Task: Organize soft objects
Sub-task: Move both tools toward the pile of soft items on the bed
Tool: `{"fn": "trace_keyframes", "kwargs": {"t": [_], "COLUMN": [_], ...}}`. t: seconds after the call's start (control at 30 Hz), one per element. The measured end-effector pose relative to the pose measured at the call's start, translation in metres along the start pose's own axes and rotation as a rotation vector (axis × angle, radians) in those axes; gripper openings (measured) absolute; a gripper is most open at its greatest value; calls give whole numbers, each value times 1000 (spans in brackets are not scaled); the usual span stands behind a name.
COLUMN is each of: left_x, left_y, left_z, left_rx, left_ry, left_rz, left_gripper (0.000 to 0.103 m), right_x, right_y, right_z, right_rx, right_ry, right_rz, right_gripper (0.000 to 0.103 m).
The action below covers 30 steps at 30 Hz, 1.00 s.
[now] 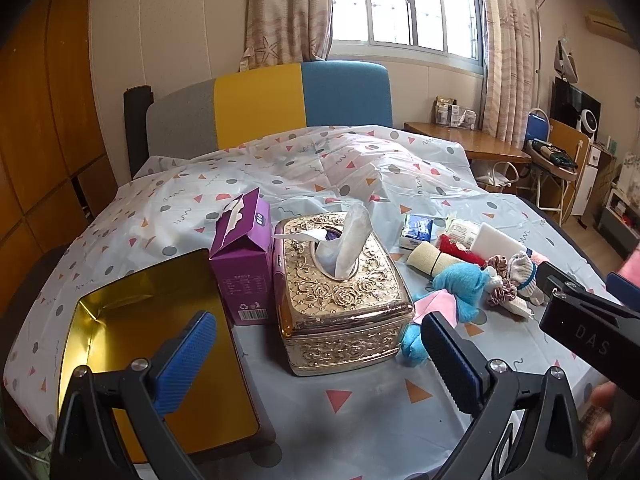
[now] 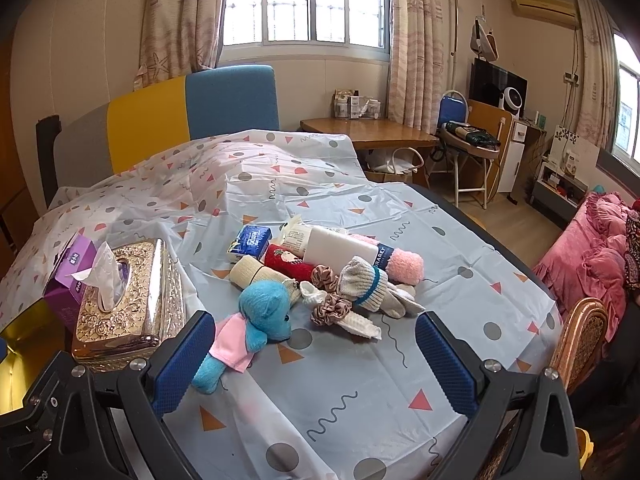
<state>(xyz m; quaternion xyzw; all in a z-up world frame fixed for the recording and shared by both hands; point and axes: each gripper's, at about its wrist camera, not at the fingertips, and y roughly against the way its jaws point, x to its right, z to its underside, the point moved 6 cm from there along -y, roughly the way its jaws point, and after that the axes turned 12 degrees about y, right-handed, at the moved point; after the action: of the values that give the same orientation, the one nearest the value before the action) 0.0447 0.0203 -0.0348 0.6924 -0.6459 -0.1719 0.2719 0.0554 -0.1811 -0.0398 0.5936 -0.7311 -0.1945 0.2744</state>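
Two grippers up and both empty, so this looks like the very start of the sort, nothing picked yet.

Going left to right: far left is an open gold tin lying on the patterned sheet, empty inside, my guess for where the soft stuff goes. Just beside it is a purple tissue carton, touching the ornate gold tissue box with a tissue poking up. The left gripper hangs in front of that gold box, fingers spread wide, holding nothing.

Right of the box is the actual pile: a blue plush toy in a pink cloth nearest, then a cream roll, a red towel, a blue tissue pack, two satin scrunchies, a knit sock with a blue band, a white block and a fluffy pink roll, all bunched and touching. The right gripper hovers just short of the pile, also wide open, the plush right by its left finger.

Next move, I reckon: drop onto the plush and close on its body, not just the loose pink cloth, then carry it over the gold box to the tin.
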Motion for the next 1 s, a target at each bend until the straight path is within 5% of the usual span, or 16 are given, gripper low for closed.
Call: {"fn": "trace_keyframes", "kwargs": {"t": [1.0], "left_x": [10], "left_y": [-4], "left_z": [7], "left_rx": [-26], "left_ry": [-35], "left_rz": [12], "left_gripper": [103], "right_x": [29], "right_y": [-17], "right_z": [-9], "right_rx": [11], "right_ry": [-47], "right_rz": [16], "right_gripper": [102]}}
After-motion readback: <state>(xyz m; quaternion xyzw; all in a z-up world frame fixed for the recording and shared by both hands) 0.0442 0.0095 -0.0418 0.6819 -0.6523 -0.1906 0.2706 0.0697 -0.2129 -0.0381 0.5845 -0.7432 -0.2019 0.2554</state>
